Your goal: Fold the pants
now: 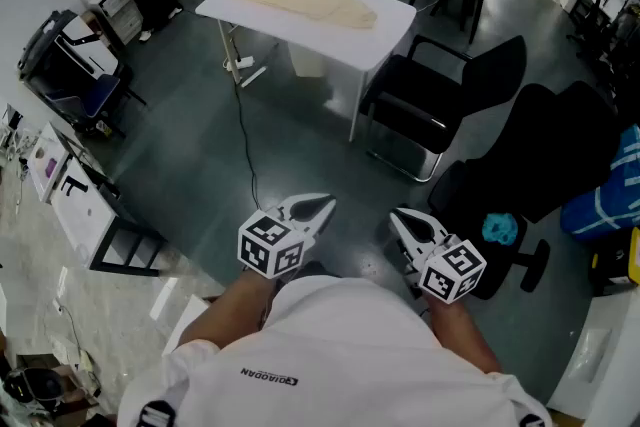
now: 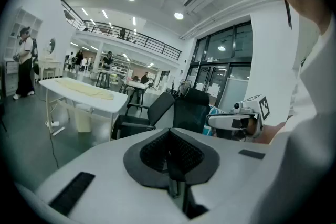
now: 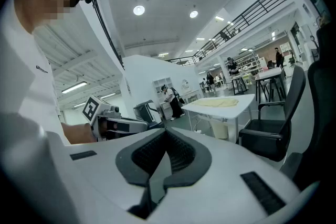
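One right gripper (image 2: 210, 121) beyond left jaws

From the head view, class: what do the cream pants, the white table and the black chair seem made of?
Cream pants: likely soft matte cloth, lying limp and flat. White table: smooth top, laminate or plastic, faint sheen. Black chair: matte padding, perhaps fabric; thin metal-looking frame.

A white worktop (image 1: 290, 27) is standing on the dark floor (image 1: 200, 150). Cream pants (image 1: 305, 3) are lying spread out along it.
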`<state>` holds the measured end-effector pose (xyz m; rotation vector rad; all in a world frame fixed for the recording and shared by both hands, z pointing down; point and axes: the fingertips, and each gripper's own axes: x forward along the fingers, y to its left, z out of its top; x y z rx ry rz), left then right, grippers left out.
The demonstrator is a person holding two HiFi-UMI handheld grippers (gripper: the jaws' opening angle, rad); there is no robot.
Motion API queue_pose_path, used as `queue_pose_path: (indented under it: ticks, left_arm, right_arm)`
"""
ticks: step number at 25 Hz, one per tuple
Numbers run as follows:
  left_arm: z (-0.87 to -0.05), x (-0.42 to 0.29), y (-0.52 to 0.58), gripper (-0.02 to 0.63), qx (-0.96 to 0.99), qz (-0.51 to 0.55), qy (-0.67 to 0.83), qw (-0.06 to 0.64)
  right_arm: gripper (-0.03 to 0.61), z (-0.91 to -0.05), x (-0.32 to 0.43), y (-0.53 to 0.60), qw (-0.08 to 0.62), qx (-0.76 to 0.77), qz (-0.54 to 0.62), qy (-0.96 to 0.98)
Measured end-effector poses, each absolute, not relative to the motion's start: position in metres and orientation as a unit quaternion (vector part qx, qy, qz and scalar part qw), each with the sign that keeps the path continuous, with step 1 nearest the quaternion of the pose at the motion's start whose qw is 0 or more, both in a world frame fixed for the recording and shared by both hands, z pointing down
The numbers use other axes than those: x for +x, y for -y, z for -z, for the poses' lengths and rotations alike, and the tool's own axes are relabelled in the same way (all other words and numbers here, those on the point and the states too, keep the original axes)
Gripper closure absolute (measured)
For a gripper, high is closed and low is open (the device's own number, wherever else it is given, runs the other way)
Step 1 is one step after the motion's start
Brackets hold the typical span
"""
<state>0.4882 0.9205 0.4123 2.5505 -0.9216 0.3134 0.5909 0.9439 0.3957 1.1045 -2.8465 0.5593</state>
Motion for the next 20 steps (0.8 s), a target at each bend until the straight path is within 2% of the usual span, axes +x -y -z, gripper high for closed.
queue_pose_path:
  ticks: [9, 15, 20]
  left_arm:
    - [-0.414, 0.485, -0.917, 0.591, 0.913, -0.112, 0.332, 0.208]
    - [-0.416, 0.482, -0.917, 0.591, 0.912, -0.109, 0.334, 0.212]
    - [-0.421, 0.475, -0.914, 0.591, 0.910, -0.103, 0.337, 0.216]
  right_arm:
    - [0.565, -0.398, 0.587, -0.942, 0.022, 0.352, -0.184, 0.917]
    - [0.565, -0.391, 0.584, -0.941, -0.012, 0.352, -0.187, 0.917]
    - [0.565, -0.404, 0.572, -0.937, 0.016, 0.351, -0.180, 0.919]
